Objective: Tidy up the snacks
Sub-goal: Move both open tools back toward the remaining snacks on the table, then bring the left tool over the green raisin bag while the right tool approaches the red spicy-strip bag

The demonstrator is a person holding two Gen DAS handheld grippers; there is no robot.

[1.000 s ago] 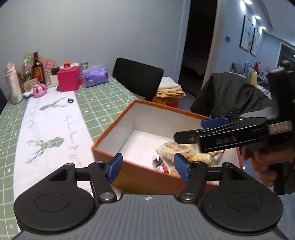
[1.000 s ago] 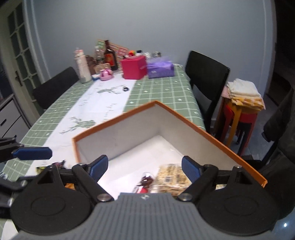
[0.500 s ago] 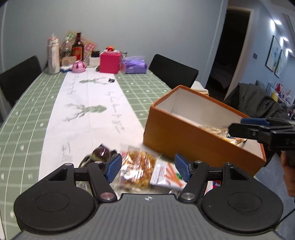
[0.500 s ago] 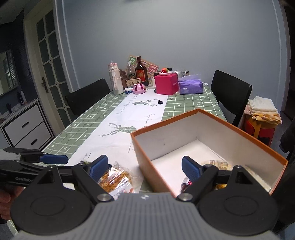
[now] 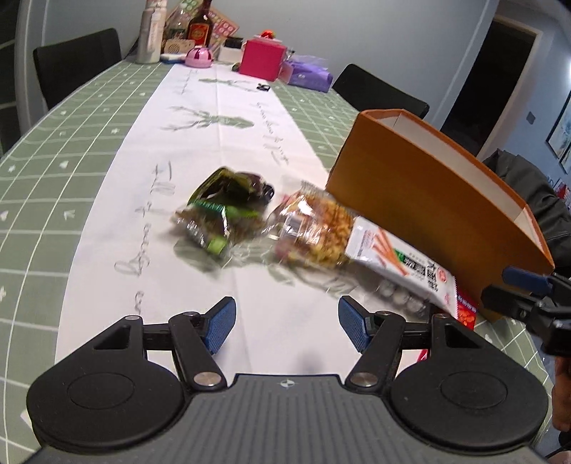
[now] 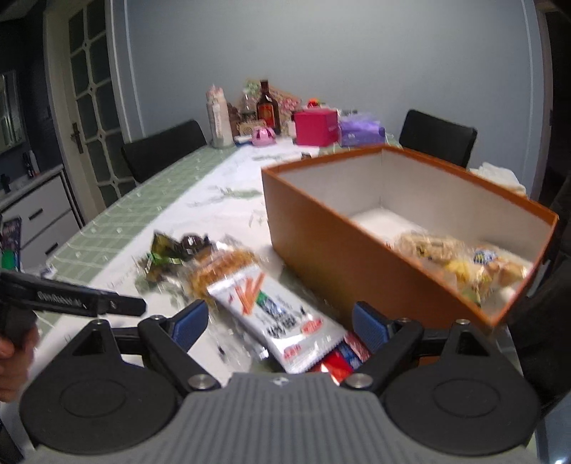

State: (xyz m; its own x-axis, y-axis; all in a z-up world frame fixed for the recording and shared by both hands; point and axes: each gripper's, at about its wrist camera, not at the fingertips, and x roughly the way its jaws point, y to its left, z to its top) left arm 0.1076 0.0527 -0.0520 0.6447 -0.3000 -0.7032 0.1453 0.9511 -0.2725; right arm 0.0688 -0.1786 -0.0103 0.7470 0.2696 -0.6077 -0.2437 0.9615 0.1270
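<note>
An orange box (image 5: 428, 185) (image 6: 342, 257) stands on the table with several snack packs (image 6: 460, 260) inside. Beside it lie a green-and-dark snack bag (image 5: 225, 210) (image 6: 171, 253), a clear bag of golden snacks (image 5: 314, 228) (image 6: 225, 267), a white packet with orange sticks (image 5: 403, 260) (image 6: 282, 314) and a red packet (image 6: 339, 360). My left gripper (image 5: 287, 323) is open and empty, just short of the bags. My right gripper (image 6: 280, 321) is open and empty, over the white packet.
At the table's far end stand a pink box (image 5: 262, 59) (image 6: 316, 126), a purple tissue pack (image 5: 308, 75), a bottle (image 5: 200, 26) and a white canister (image 5: 151, 32). Black chairs (image 5: 76, 62) (image 6: 437, 137) flank the table. A cabinet (image 6: 32, 214) is at the left.
Both grippers pulled back from over the box and dropped low toward the table. The loose snack bags now lie ahead of both. Both stay open.
</note>
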